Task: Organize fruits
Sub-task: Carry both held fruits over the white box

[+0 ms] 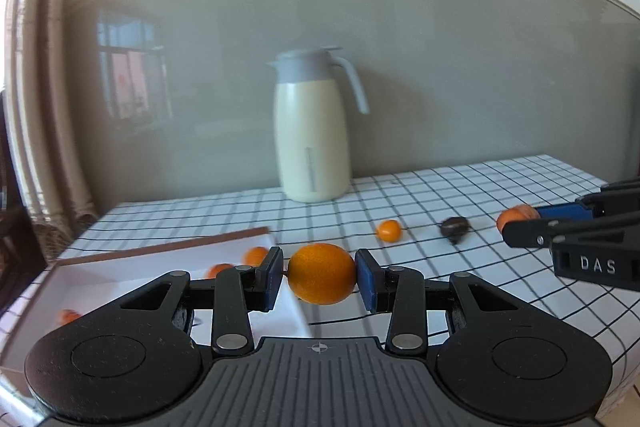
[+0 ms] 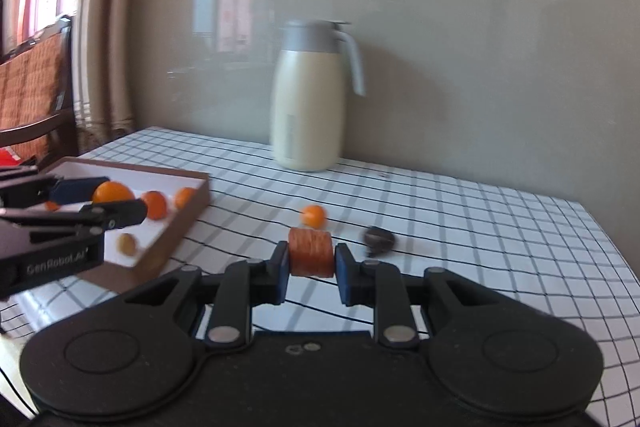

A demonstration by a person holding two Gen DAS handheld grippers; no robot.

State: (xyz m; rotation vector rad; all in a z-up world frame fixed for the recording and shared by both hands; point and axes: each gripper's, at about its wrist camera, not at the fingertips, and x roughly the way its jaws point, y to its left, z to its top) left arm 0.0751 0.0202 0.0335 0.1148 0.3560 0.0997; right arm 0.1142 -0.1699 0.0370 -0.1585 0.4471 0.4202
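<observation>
My left gripper (image 1: 320, 279) is shut on a round orange fruit (image 1: 322, 273), held above the near right edge of the box. From the right wrist view, that left gripper (image 2: 112, 201) and its orange fruit (image 2: 113, 193) hang over the box. My right gripper (image 2: 311, 267) is shut on an orange-brown ridged piece (image 2: 311, 257) above the checked cloth. In the left wrist view the right gripper (image 1: 520, 221) comes in from the right with that piece (image 1: 518, 215). A small orange fruit (image 2: 313, 215) and a dark fruit (image 2: 379, 238) lie on the cloth.
A brown-rimmed box (image 2: 192, 219) with a white inside stands at the left and holds several small orange fruits (image 2: 155, 205) and a pale one (image 2: 127, 243). A cream jug (image 2: 308, 99) with a grey lid stands by the wall. A wooden chair (image 2: 32, 83) is beyond the table's left side.
</observation>
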